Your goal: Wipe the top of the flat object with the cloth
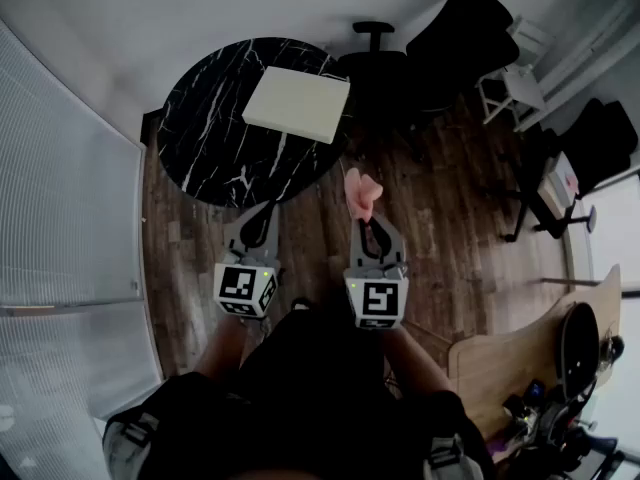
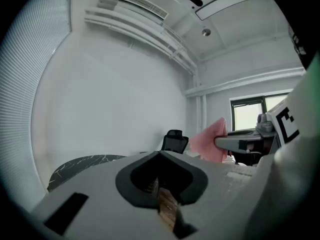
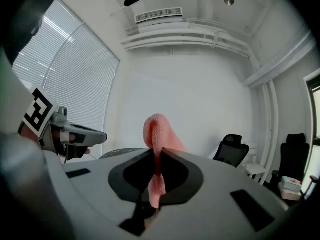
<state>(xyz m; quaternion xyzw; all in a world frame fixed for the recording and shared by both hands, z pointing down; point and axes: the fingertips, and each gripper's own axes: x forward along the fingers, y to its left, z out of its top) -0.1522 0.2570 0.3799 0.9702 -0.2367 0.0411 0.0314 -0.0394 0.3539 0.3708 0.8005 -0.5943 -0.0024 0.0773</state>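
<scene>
R hand-held gripper [image 1: 367,225] clamps knit pink cloth [image 1: 360,193]; L hand-held gripper [image 1: 265,218] closed, empty; white slab [image 1: 296,103] on marble tbl [image 1: 210,138].

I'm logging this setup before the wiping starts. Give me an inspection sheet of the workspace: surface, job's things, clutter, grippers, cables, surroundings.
Surface: round black marble table.
Job's things: white flat object lying on the table, toward its right edge; pink cloth off the table.
Clutter: nothing seen on the table.
Grippers: left gripper shut, empty; right gripper shut on the cloth.
Cables: nothing seen.
Surroundings: wood floor, black office chairs, window blinds.
</scene>
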